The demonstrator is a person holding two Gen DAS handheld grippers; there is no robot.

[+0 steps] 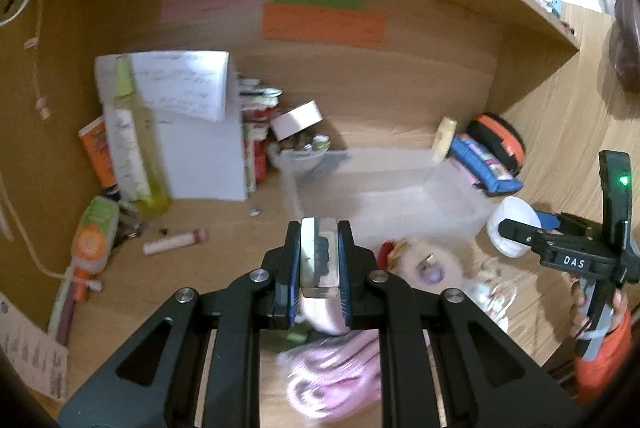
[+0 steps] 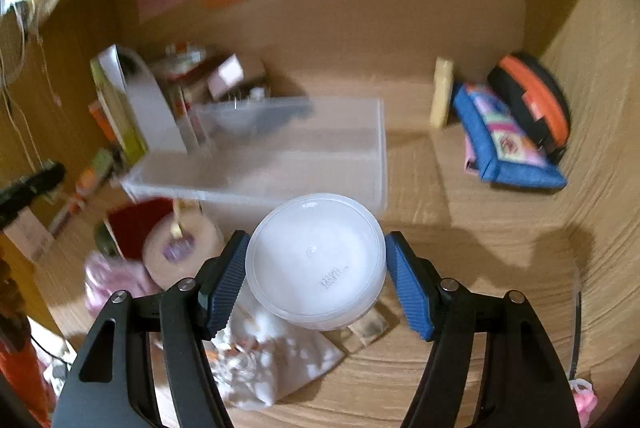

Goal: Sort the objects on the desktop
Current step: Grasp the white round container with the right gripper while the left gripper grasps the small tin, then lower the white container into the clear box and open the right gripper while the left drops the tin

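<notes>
Wooden desk (image 2: 500,268) under both grippers, walled at back and sides. Just ahead of both, a clear plastic bin (image 2: 280,156), seemingly empty. Far ahead-left of the left gripper (image 1: 319,260), a white box (image 1: 200,148) with a tall yellowish bottle (image 1: 132,136) leaning on it. Ahead-right of the right gripper (image 2: 316,280), a blue pouch (image 2: 504,144) against an orange-and-black case (image 2: 532,100). Clamped between the right gripper's blue pads, a round white tub (image 2: 316,260), bottom facing the camera, held above the desk. Pinched narrowly in the left gripper, a small silver block with a dark ridged slider (image 1: 320,256), likewise lifted.
</notes>
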